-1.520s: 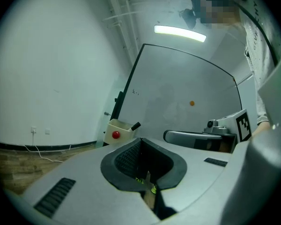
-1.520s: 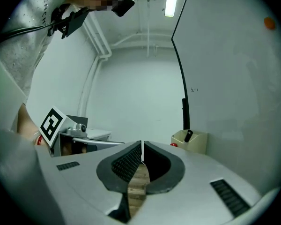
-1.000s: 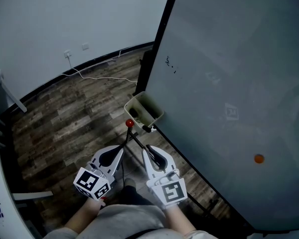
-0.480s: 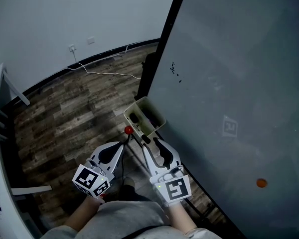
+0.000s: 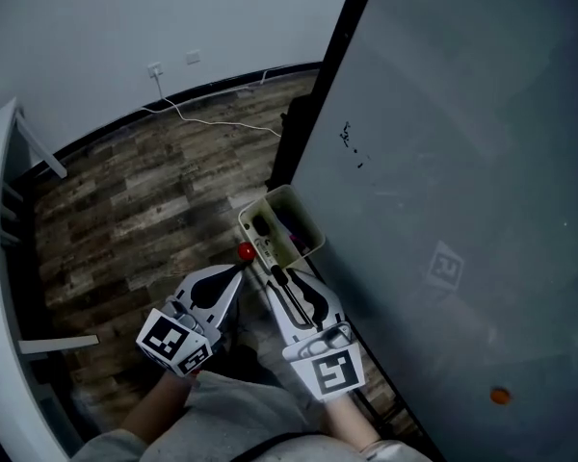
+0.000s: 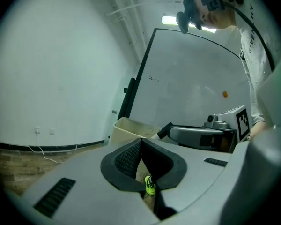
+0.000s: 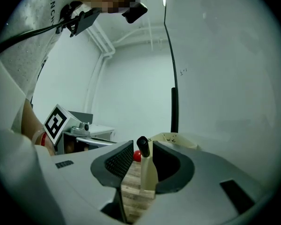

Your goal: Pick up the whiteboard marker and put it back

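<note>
The whiteboard marker, white-bodied with a black cap, lies between the jaws of my right gripper. It leans on the right pad, and a gap shows at the left pad, so that gripper is open. In the head view the right gripper points at the beige tray by the whiteboard's lower edge, with the marker at its tips. My left gripper is shut and holds nothing. It sits beside the right one in the head view.
The big whiteboard fills the right side and carries an orange dot. A small red ball sits just left of the tray. A white cable runs over the wooden floor, and white furniture stands at far left.
The right gripper's jaws have parted around the marker. The head view has shifted, so the orange dot sits lower in the picture. Both grippers stay close to the tray.
</note>
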`<state>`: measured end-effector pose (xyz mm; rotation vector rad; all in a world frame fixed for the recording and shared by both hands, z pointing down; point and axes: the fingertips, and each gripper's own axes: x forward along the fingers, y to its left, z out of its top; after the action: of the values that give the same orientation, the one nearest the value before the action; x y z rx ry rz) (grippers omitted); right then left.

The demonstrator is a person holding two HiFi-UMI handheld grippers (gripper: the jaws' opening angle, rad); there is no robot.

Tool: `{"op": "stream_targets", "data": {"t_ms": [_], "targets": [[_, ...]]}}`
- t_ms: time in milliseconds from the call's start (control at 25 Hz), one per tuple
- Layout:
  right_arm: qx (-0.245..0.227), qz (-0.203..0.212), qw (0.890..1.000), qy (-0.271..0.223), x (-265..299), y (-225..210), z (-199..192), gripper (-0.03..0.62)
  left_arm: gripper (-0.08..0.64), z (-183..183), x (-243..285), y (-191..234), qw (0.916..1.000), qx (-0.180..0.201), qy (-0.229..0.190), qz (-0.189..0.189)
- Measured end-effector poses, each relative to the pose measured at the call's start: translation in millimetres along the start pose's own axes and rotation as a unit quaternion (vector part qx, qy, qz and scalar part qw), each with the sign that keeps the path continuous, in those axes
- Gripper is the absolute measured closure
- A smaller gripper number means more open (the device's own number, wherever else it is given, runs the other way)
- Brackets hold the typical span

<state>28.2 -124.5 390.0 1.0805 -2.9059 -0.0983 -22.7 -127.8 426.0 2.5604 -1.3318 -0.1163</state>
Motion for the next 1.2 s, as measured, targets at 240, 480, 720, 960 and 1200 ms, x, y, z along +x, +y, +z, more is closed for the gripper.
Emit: {"op": "stream_targets", "data": {"t_ms": [240, 480, 720, 960, 1200], "targets": [[0.008, -0.004, 1.000, 0.004, 5, -7, -4, 0.469, 0.545, -7, 11, 3, 0.9998, 0.005, 0.017, -0.010], [0.007, -0.012, 1.000, 0.012, 7, -5, -4, 0.505, 0.545, -2, 15, 9, 0.9994, 0.008, 0.021, -0.027], [0.014, -0.028, 0.999, 0.013, 7, -7, -3, 0.509, 0.545, 0, 17, 12, 0.9988, 0.005, 0.022, -0.044], [0.037, -0.043, 0.998, 0.013, 5, -14, 0, 0.511, 0.545, 4, 17, 15, 0.9980, 0.005, 0.022, -0.058], [0.051, -0.061, 0.997, 0.004, 2, -22, 11, 0.511, 0.545, 7, 15, 17, 0.9975, 0.004, 0.022, -0.067]]}}
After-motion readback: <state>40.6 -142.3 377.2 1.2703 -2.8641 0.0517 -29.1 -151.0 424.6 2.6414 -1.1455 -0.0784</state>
